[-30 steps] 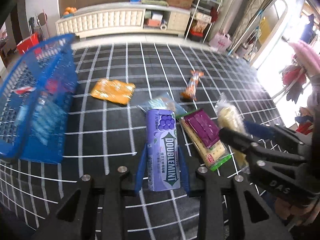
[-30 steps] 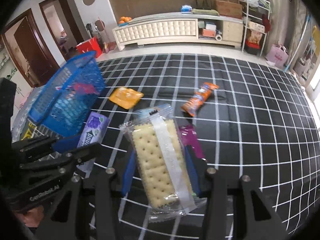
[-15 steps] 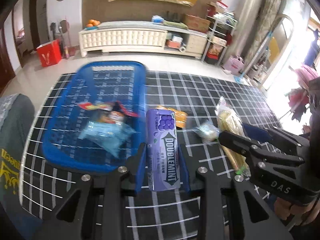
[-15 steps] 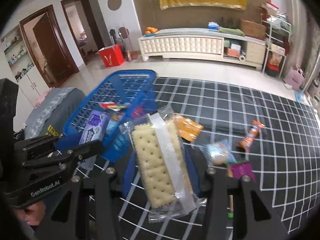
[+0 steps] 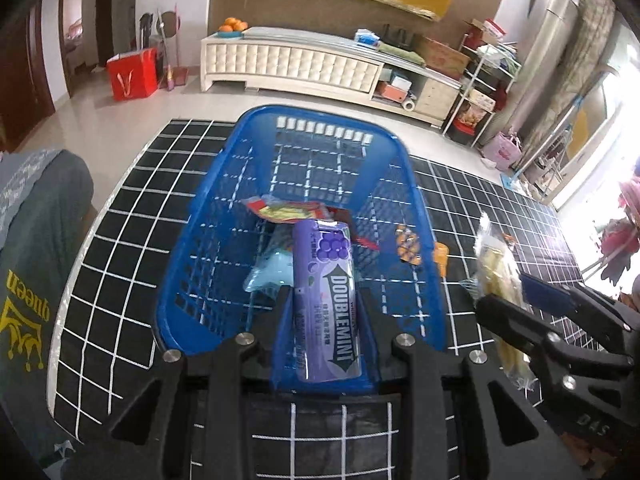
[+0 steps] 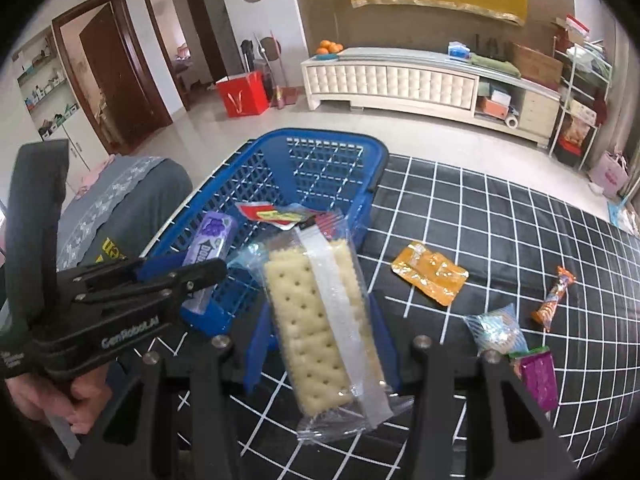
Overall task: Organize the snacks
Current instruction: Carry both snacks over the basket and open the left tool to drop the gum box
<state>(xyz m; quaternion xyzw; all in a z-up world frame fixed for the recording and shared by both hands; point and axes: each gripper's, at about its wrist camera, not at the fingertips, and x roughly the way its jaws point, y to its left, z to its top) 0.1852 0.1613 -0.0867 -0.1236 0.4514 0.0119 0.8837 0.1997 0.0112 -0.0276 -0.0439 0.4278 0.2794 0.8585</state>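
My left gripper (image 5: 326, 304) is shut on a purple Doublemint gum pack (image 5: 330, 304) and holds it over the near end of the blue basket (image 5: 224, 184). The basket holds a red-yellow wrapper (image 5: 284, 212) and a light blue packet (image 5: 268, 272). My right gripper (image 6: 320, 320) is shut on a clear pack of crackers (image 6: 316, 320), just right of the basket (image 6: 320, 156). The left gripper with the gum pack (image 6: 212, 240) shows at the left of the right wrist view. The crackers (image 5: 500, 280) show at the right of the left wrist view.
On the black grid mat (image 6: 500, 220) lie an orange packet (image 6: 430, 278), an orange candy stick (image 6: 554, 298), a shiny blue packet (image 6: 496, 330) and a purple-green pack (image 6: 538, 376). A grey cushion (image 5: 36, 248) lies left of the basket.
Both grippers swung left from the loose snacks to the basket, each carrying its item. The gum pack is now over the basket's inside; the crackers are beside its right wall.
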